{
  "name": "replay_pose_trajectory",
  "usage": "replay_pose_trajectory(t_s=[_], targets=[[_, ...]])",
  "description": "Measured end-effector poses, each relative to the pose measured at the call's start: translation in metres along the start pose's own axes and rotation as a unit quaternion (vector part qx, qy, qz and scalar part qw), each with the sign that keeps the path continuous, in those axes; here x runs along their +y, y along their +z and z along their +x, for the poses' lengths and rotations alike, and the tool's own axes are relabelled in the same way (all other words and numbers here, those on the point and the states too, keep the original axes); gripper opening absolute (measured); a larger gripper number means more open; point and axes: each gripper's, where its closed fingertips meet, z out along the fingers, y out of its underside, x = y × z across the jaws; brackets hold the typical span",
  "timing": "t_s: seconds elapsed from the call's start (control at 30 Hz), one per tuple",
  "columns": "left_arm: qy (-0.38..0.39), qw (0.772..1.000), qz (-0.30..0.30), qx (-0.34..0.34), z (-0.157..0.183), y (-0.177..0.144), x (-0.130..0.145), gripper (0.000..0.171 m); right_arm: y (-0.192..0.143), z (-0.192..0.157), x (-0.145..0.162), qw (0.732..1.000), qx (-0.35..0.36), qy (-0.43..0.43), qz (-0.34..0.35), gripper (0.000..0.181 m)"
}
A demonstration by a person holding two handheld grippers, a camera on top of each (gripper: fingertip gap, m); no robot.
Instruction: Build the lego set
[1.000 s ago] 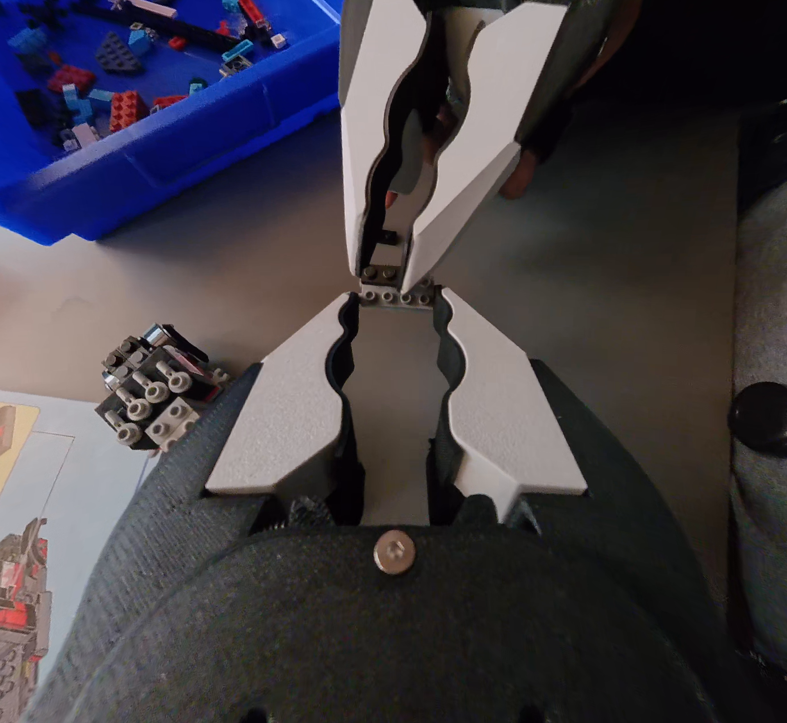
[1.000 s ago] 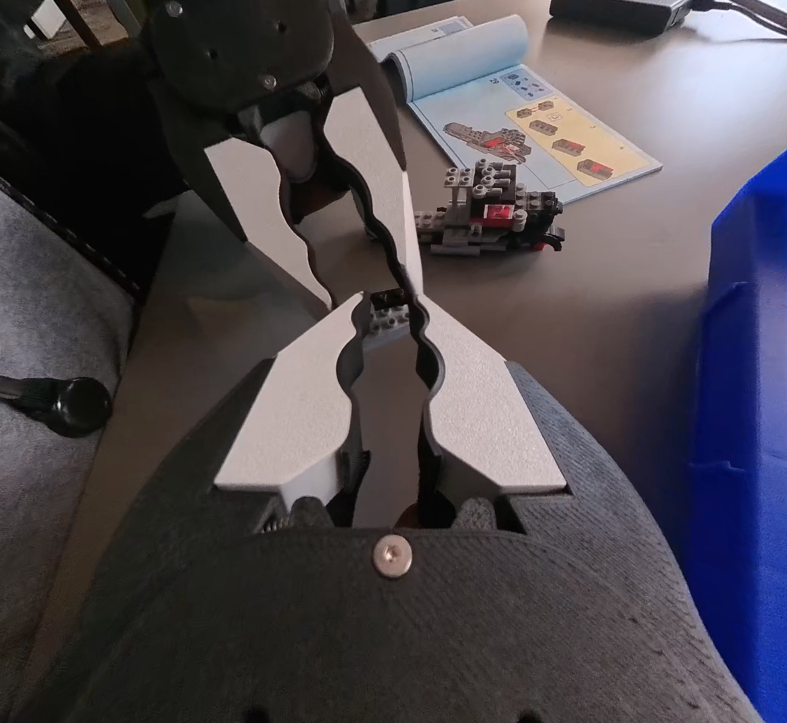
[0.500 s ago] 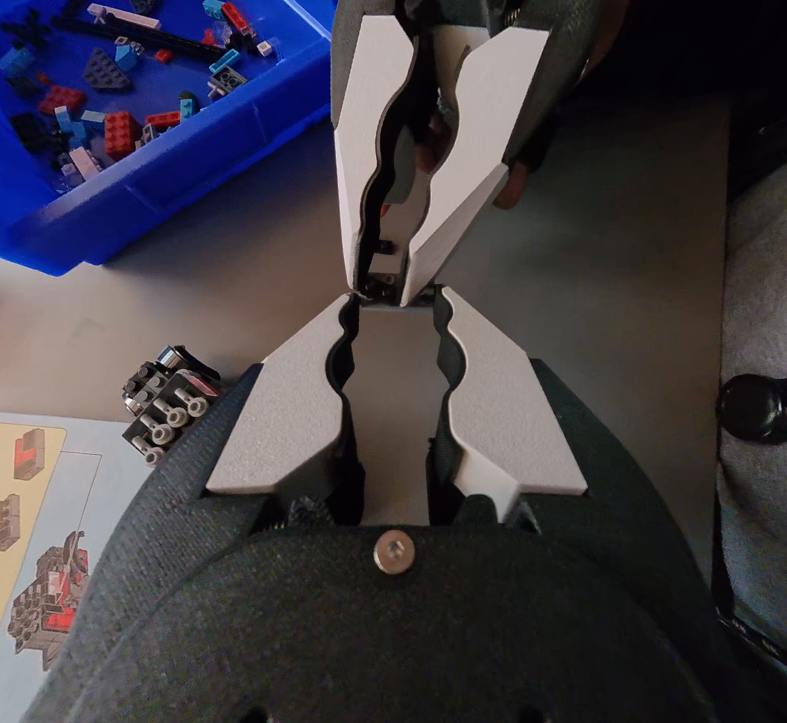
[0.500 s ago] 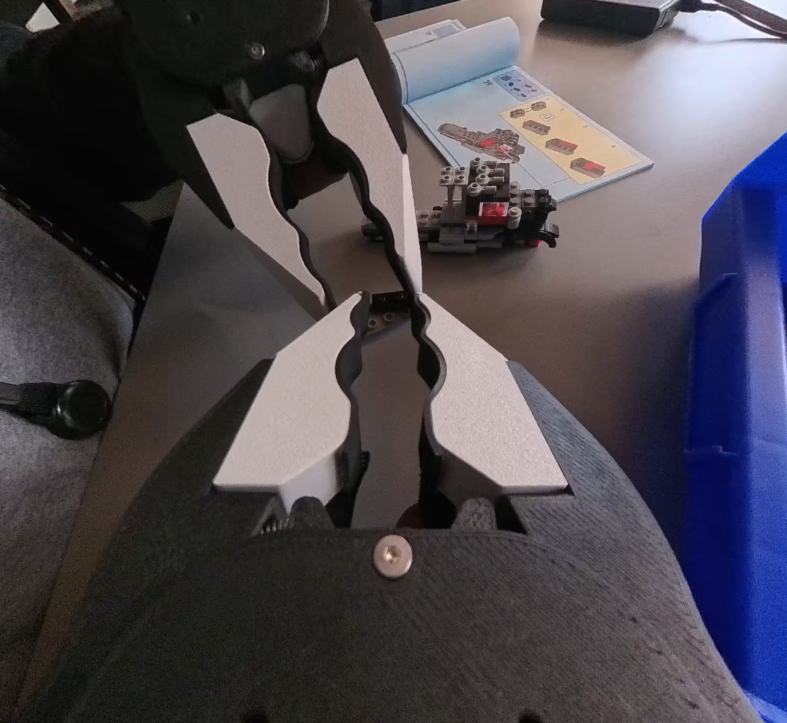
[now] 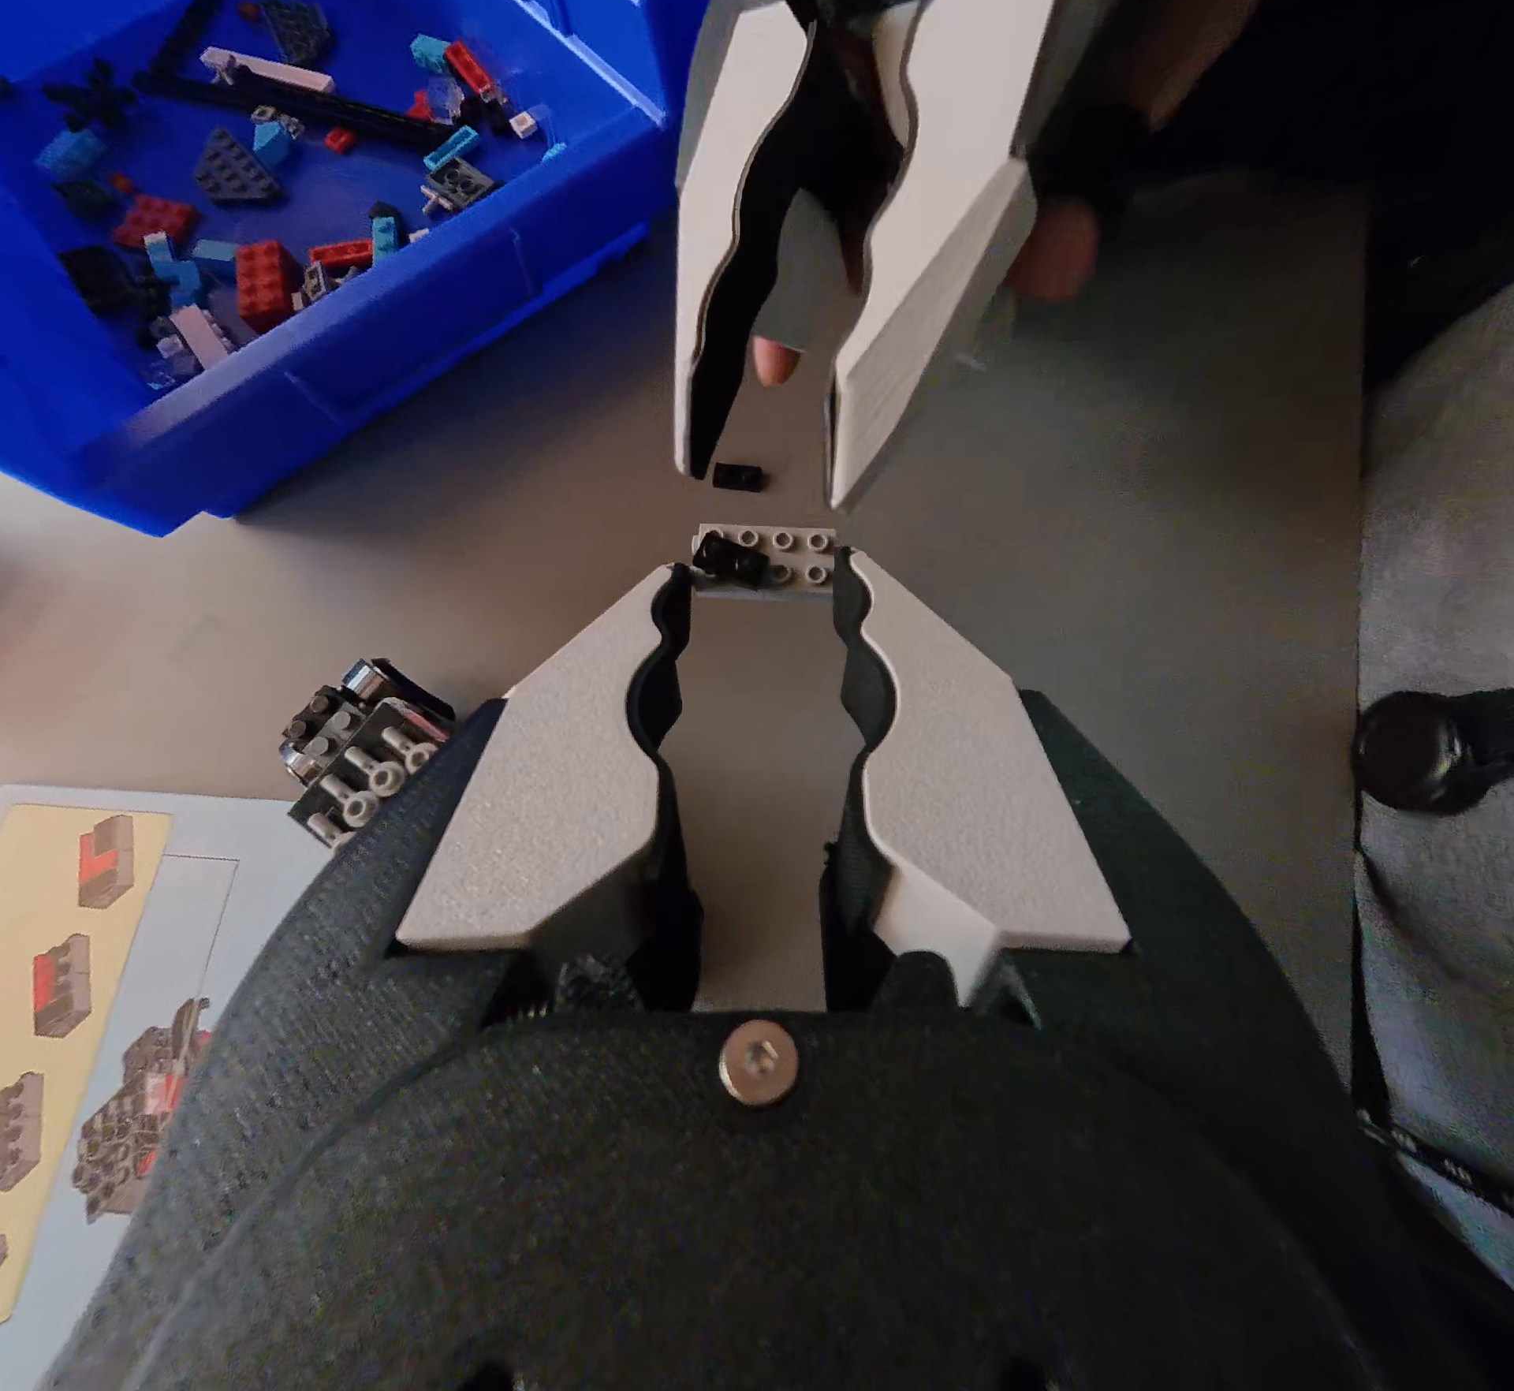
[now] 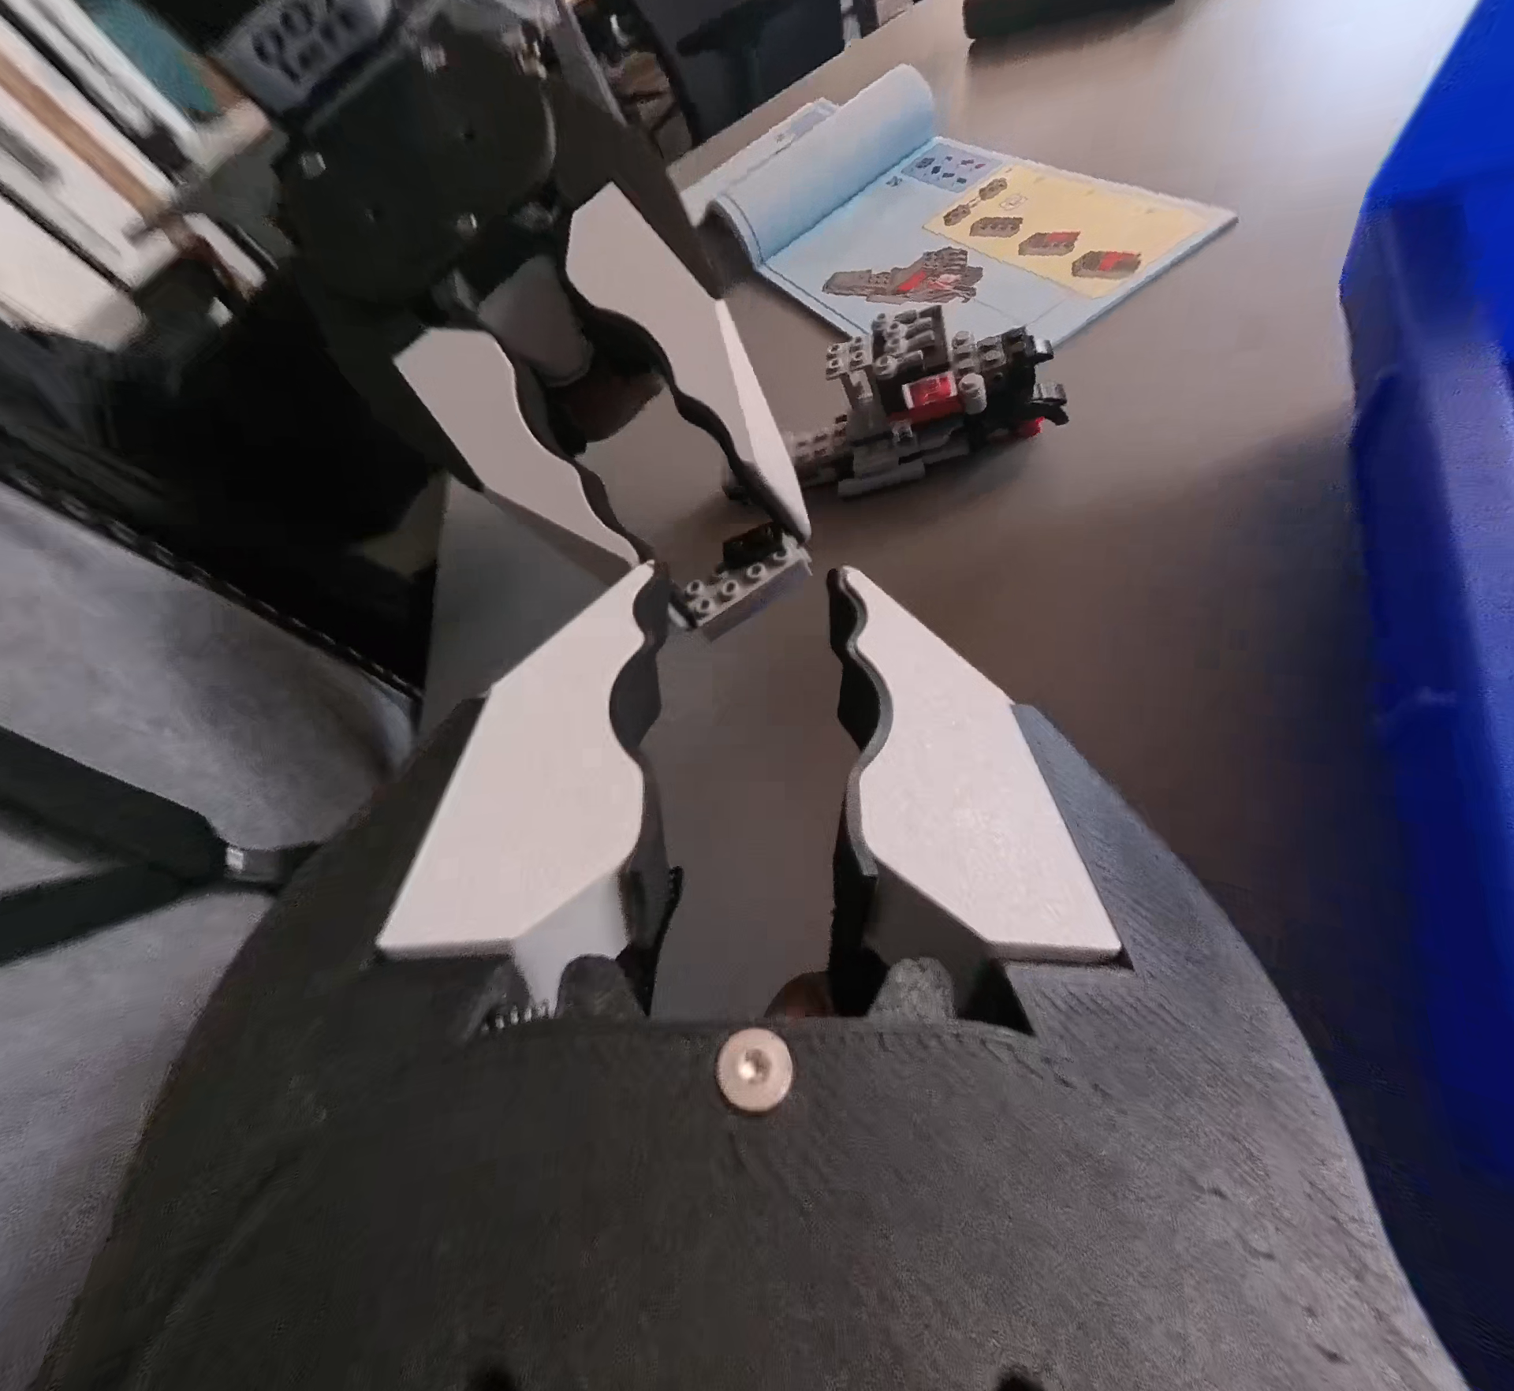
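My left gripper (image 5: 766, 573) is shut on a grey 2x4 brick (image 5: 778, 561) and holds it by its ends above the table. A small black piece (image 5: 725, 557) sits tilted on the brick's left studs. My right gripper (image 5: 766, 483) faces it from above, open and empty, a little apart from the brick. A second small black piece (image 5: 737, 477) lies by its left fingertip; I cannot tell if it rests on the table. In the right wrist view my right gripper (image 6: 741, 577) is open, with the grey brick (image 6: 737, 594) just past its tips in the left gripper (image 6: 721, 545).
A partly built grey, black and red model (image 5: 360, 745) (image 6: 926, 401) stands on the table by an open instruction booklet (image 5: 98, 942) (image 6: 983, 221). A blue bin (image 5: 328, 368) (image 6: 1458, 450) holds several loose pieces. A grey padded chair (image 5: 1434, 532) borders the table. Both grippers' tips are close together, under 4 cm apart.
My right gripper has opened and drawn back from the grey brick. The black piece it pressed there now sits on the brick. The left gripper keeps its hold.
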Motion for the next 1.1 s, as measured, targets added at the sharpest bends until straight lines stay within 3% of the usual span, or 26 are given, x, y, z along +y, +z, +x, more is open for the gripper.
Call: replay_pose_trajectory(t_s=[0.17,0.33,0.67,1.1], targets=[[0.023,1.000,0.002,0.017,0.003,-0.010,-0.003,0.036,-0.003,-0.010,-0.005,0.987,-0.043,0.149,0.053,0.039],[0.061,0.997,-0.008,0.040,0.010,-0.020,-0.006,0.036,-0.003,-0.018,-0.004,0.969,-0.073,0.220,0.079,0.034],[0.108,0.991,-0.013,0.076,0.023,-0.025,-0.015,0.036,0.002,-0.037,-0.002,0.933,-0.134,0.317,0.108,0.032],[0.132,0.987,-0.019,0.095,0.031,-0.023,-0.017,0.036,0.004,-0.047,0.004,0.893,-0.181,0.391,0.128,0.014]])
